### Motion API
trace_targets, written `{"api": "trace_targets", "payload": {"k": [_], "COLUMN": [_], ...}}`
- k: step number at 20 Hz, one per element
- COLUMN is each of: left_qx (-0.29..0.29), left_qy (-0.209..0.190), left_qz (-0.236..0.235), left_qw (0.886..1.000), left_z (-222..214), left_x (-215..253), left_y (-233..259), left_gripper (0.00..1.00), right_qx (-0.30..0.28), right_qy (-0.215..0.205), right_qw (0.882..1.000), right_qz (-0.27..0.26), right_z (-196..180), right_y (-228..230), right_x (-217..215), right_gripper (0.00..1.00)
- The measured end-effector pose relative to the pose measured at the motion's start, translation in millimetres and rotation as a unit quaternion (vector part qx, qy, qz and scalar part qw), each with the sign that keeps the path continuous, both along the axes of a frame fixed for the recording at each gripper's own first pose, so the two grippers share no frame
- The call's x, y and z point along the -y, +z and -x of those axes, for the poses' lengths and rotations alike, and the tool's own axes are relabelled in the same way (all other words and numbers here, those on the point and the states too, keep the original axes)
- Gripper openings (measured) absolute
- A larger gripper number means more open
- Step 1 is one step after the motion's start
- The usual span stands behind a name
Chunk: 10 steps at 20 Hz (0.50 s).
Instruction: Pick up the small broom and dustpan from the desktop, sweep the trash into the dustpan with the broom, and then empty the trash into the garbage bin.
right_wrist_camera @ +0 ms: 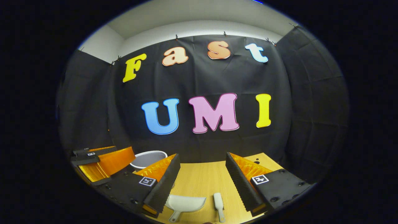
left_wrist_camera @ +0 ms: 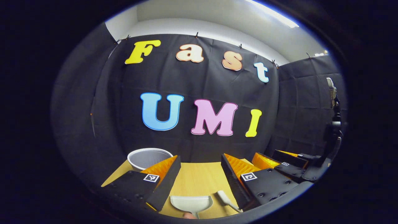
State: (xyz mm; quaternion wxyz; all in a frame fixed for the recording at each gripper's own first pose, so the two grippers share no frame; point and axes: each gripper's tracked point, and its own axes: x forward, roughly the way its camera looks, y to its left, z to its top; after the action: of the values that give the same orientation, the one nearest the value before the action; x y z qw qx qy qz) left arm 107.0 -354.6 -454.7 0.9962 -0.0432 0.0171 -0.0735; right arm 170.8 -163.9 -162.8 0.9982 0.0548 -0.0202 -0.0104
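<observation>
A white dustpan (left_wrist_camera: 191,203) lies on the wooden desktop (left_wrist_camera: 199,174), handle toward me, just below and ahead of my left gripper (left_wrist_camera: 199,183), which stands open and holds nothing. The small white broom (left_wrist_camera: 226,199) lies to the dustpan's right, by my right-hand finger. In the right gripper view the dustpan (right_wrist_camera: 185,203) and the broom (right_wrist_camera: 218,202) lie side by side between the spread fingers of my right gripper (right_wrist_camera: 202,183), also open with nothing in it. A few small dark bits of trash (right_wrist_camera: 256,161) lie at the desktop's far right.
A white round garbage bin (left_wrist_camera: 149,158) stands at the desktop's far left, against the black cloth wall; it shows too in the right gripper view (right_wrist_camera: 148,158). The right gripper (left_wrist_camera: 286,161) hovers off to the right, the left gripper (right_wrist_camera: 99,161) off to the left.
</observation>
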Motion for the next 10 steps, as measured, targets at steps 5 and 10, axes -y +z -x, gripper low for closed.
{"api": "trace_targets", "payload": {"k": [5,10], "left_qx": [0.010,0.007], "left_qy": [0.021,0.029], "left_qz": [0.001,0.001], "left_qw": [1.000,1.000], "left_z": [0.4,-0.3], "left_x": [-1.7,-2.2], "left_y": [-2.0,-1.1], "left_gripper": [0.77,0.77], "right_qx": [0.005,0.010], "right_qy": [-0.001,-0.002], "right_qw": [1.000,1.000], "right_qz": [-0.011,0.002], "right_z": [2.6,4.7], "right_y": [3.4,5.0], "right_x": [-5.2,-3.5], "right_gripper": [0.95,0.95]}}
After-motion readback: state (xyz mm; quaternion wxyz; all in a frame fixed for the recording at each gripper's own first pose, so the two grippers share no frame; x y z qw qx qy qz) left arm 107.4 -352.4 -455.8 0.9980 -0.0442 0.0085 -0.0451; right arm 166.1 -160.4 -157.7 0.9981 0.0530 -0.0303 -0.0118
